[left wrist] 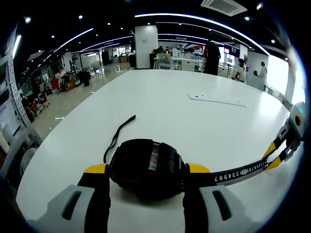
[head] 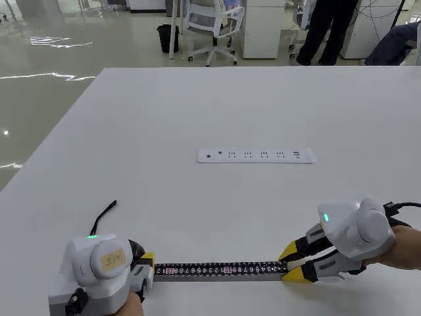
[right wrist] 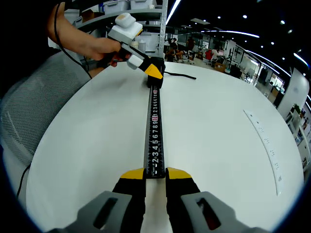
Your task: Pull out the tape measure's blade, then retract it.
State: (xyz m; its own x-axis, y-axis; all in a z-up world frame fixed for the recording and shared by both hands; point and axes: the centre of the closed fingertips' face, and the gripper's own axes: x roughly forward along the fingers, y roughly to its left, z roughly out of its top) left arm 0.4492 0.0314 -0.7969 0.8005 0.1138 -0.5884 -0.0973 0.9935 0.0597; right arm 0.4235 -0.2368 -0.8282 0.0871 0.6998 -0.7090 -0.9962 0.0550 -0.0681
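A black tape measure case (left wrist: 148, 166) sits clamped between the yellow-tipped jaws of my left gripper (left wrist: 147, 168), low on the white table (head: 217, 105); in the head view that gripper (head: 148, 266) is at the bottom left. The blade (head: 220, 269) runs out flat along the table to the right, with numbers printed on it. My right gripper (head: 289, 264) is shut on the blade's free end (right wrist: 155, 171); in the right gripper view the blade (right wrist: 154, 126) stretches away to the case (right wrist: 154, 77). A black wrist strap (head: 104, 214) trails from the case.
A white power strip (head: 256, 155) lies on the table beyond the blade, about mid-table. Office chairs (head: 210, 26), a black bin (head: 167, 38) and a standing person (head: 325, 29) are past the far edge. The table's near edge lies just under both grippers.
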